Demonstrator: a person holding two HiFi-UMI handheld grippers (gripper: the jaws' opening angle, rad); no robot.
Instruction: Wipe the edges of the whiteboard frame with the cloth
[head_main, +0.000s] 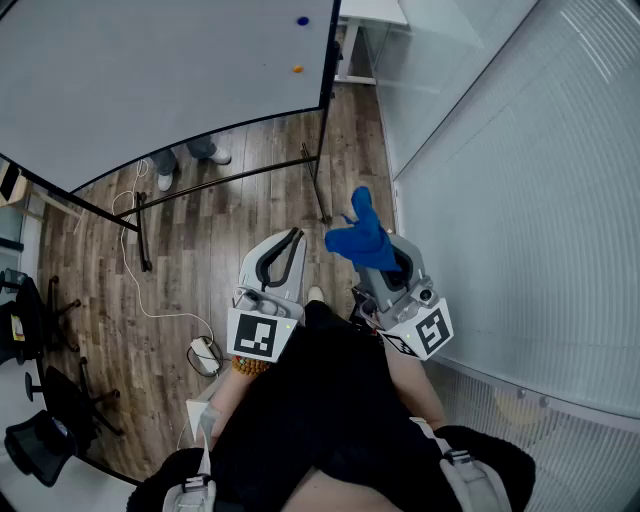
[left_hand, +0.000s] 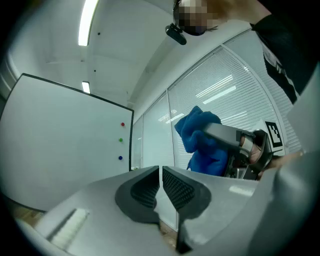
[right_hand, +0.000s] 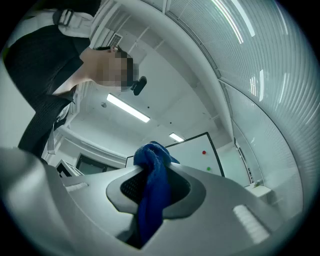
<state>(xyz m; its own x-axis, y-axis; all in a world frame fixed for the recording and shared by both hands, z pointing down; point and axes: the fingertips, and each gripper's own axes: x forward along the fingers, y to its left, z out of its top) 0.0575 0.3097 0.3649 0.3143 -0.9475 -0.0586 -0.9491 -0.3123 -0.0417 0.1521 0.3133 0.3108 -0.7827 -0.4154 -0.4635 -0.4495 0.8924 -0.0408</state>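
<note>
Head view: a large white whiteboard with a thin black frame (head_main: 150, 80) fills the upper left. At centre, the left gripper (head_main: 288, 245) sits beside the right gripper (head_main: 388, 258), whose tip carries a bunched blue terry cloth (head_main: 362, 236).
Left gripper view: its jaws almost meet, with nothing between them.
Right gripper view: its jaws are clamped on the cloth at lower centre.

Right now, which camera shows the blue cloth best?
The right gripper view: the cloth fills the middle, pinched between the right gripper's jaws. The head view shows it small, bunched; the left gripper view shows it from the side.
</note>
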